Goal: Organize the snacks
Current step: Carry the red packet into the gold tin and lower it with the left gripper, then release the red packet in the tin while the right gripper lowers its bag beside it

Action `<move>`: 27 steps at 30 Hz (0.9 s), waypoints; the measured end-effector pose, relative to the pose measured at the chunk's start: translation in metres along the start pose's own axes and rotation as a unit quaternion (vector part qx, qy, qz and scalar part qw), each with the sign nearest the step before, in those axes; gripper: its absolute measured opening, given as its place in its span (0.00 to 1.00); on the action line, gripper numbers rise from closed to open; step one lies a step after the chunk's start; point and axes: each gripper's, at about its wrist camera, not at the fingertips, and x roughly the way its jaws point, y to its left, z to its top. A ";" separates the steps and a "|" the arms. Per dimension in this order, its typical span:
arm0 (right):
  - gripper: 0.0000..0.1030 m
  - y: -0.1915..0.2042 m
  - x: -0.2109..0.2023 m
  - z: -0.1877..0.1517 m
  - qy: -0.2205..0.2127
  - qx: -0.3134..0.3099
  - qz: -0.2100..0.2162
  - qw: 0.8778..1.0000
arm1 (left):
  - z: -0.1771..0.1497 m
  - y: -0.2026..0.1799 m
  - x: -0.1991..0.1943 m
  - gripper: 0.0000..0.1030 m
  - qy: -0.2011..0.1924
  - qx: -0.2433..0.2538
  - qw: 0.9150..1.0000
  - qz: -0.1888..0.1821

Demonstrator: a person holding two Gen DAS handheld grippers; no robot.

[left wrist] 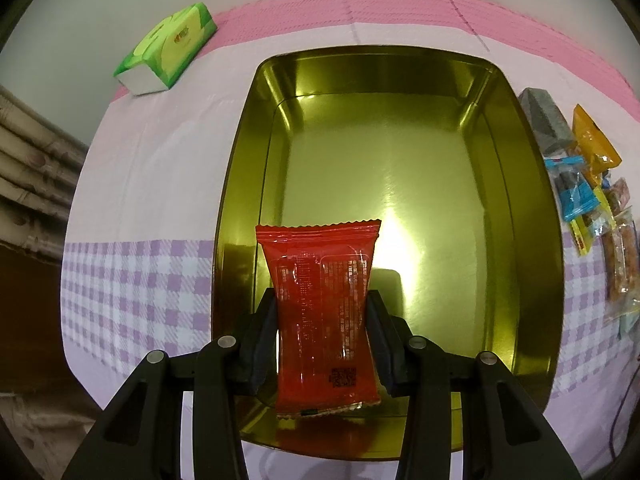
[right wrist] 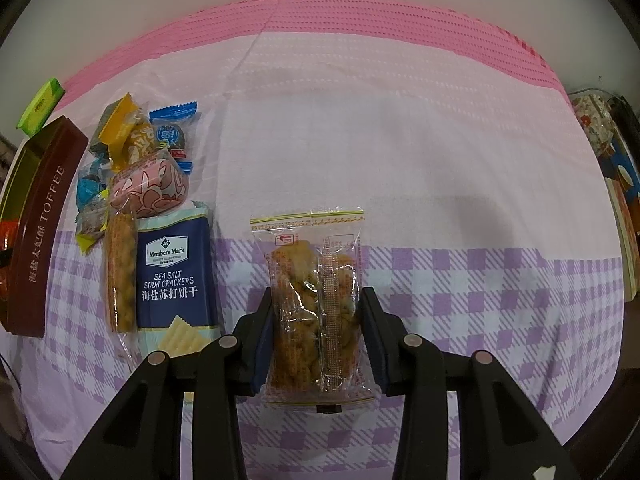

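Observation:
My left gripper (left wrist: 322,300) is shut on a red snack packet (left wrist: 322,304) and holds it over the near end of a gold tin (left wrist: 400,168), whose floor is bare. My right gripper (right wrist: 316,300) is shut on a clear packet of brown fried snack (right wrist: 314,300), above the checked cloth. A pile of snacks lies left of it: a blue soda cracker pack (right wrist: 174,276), a long clear fried-snack pack (right wrist: 120,272), a pink wrapped bun (right wrist: 150,190), a yellow packet (right wrist: 124,130) and a blue packet (right wrist: 174,136).
The tin's brown outer wall (right wrist: 44,224) reads TOFFEE at the far left of the right wrist view. A green tissue pack (left wrist: 168,50) lies at the table's back left. The snack pile (left wrist: 592,184) shows right of the tin. Boxes (right wrist: 616,184) stand beyond the table's right edge.

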 end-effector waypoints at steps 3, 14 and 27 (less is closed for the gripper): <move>0.37 0.001 0.000 0.000 0.000 0.003 -0.003 1.000 | -0.002 0.003 0.001 0.42 0.000 -0.005 1.000 -0.003; 0.35 0.005 -0.003 -0.002 -0.004 0.007 -0.016 1.000 | -0.007 0.008 0.004 0.43 -0.001 -0.017 1.000 -0.011; 0.35 0.003 -0.041 0.002 -0.047 0.038 -0.033 0.998 | -0.017 0.007 -0.022 0.46 -0.048 -0.031 0.998 -0.037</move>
